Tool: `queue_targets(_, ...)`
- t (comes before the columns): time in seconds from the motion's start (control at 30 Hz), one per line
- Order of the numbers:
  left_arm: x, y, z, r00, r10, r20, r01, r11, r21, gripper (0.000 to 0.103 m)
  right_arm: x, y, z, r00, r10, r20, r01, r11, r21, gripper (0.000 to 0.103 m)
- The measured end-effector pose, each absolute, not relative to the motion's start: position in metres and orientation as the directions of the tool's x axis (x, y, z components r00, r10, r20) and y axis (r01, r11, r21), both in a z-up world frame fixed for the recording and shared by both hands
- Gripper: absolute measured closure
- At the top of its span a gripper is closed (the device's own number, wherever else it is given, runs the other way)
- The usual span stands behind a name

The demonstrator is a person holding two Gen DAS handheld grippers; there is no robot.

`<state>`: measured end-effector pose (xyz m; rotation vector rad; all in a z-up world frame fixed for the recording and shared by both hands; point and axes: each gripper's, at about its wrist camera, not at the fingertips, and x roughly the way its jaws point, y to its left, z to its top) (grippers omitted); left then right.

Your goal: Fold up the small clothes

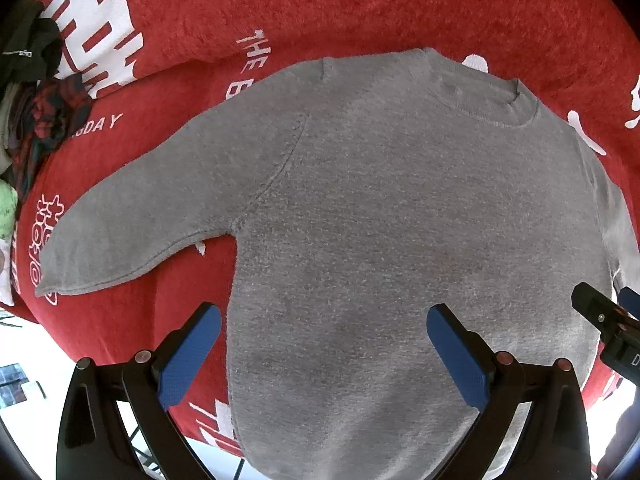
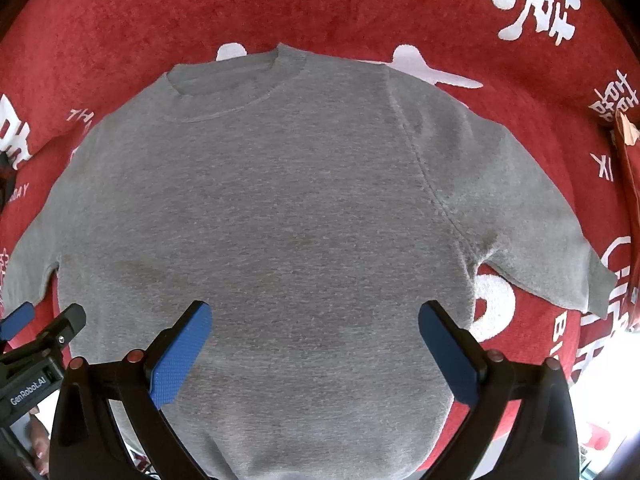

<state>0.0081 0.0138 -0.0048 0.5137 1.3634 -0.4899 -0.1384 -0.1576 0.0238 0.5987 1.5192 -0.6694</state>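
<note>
A small grey sweatshirt lies flat and face up on a red cloth with white lettering, neck away from me, both sleeves spread out. It also shows in the right wrist view. My left gripper is open and empty, hovering over the sweatshirt's lower left side; its left finger is over the red cloth beside the hem. My right gripper is open and empty above the lower right part of the body. Each gripper shows at the edge of the other's view, the right gripper and the left gripper.
A pile of dark, red-checked and green clothes lies at the far left edge of the red cloth. A reddish-brown object stands at the right edge. The cloth's near edge drops to a white floor.
</note>
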Motion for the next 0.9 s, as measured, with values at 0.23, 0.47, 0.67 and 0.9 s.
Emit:
queue_targets(0.23, 0.0085, 0.0133, -0.005, 0.142, -0.037, -0.989, 0.603, 0.796, 0.056, 0.0, -0.1356, -0.1559, 0.0253, -0.057, -0.026, -0.998, 0.716, 0.696, -0.059, 0.0)
queue_targets(0.47, 0.0087, 0.0146, -0.005, 0.142, -0.03, -0.989, 0.602, 0.796, 0.062, 0.0, -0.1367, -0.1543, 0.0266, -0.058, -0.026, -0.998, 0.715, 0.696, -0.06, 0.0)
queue_targets(0.67, 0.0084, 0.0168, -0.0047, 0.149, -0.047, -0.988, 0.602, 0.797, 0.053, 0.0, -0.137, -0.1538, 0.0272, -0.058, -0.027, -0.998, 0.716, 0.696, -0.06, 0.0)
queue_targets(0.9, 0.0086, 0.0178, -0.0055, 0.143, -0.04, -0.989, 0.604, 0.795, 0.055, 0.0, -0.1367, -0.1514, 0.0283, -0.063, -0.032, -0.998, 0.711, 0.7, -0.067, 0.0)
